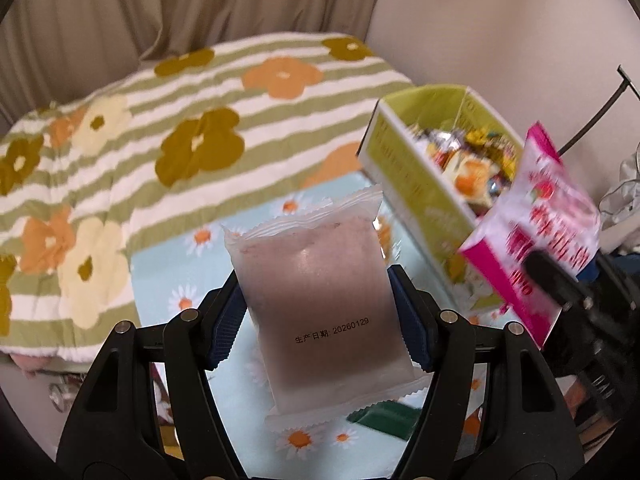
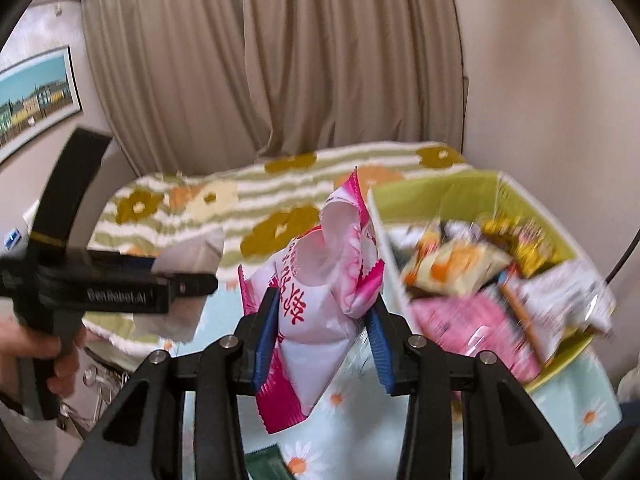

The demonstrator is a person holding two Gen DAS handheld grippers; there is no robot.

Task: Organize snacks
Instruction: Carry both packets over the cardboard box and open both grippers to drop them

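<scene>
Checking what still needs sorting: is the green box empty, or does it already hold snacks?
Already holding snacks: the green box shows many mixed wrapped packets piled inside, seen in both wrist views.

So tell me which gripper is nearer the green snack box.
Right. The right gripper, holding the pink packet, is just beside the green snack box; the left gripper, holding the frosted packet, sits farther off.

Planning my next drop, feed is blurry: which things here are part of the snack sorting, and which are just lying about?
Job:
- frosted translucent packet in left gripper
- pink-and-white crinkled packet in right gripper
- lime-green cardboard box of mixed snacks

Lying about:
- striped flower-print blanket
- beige curtain
- framed picture
</scene>
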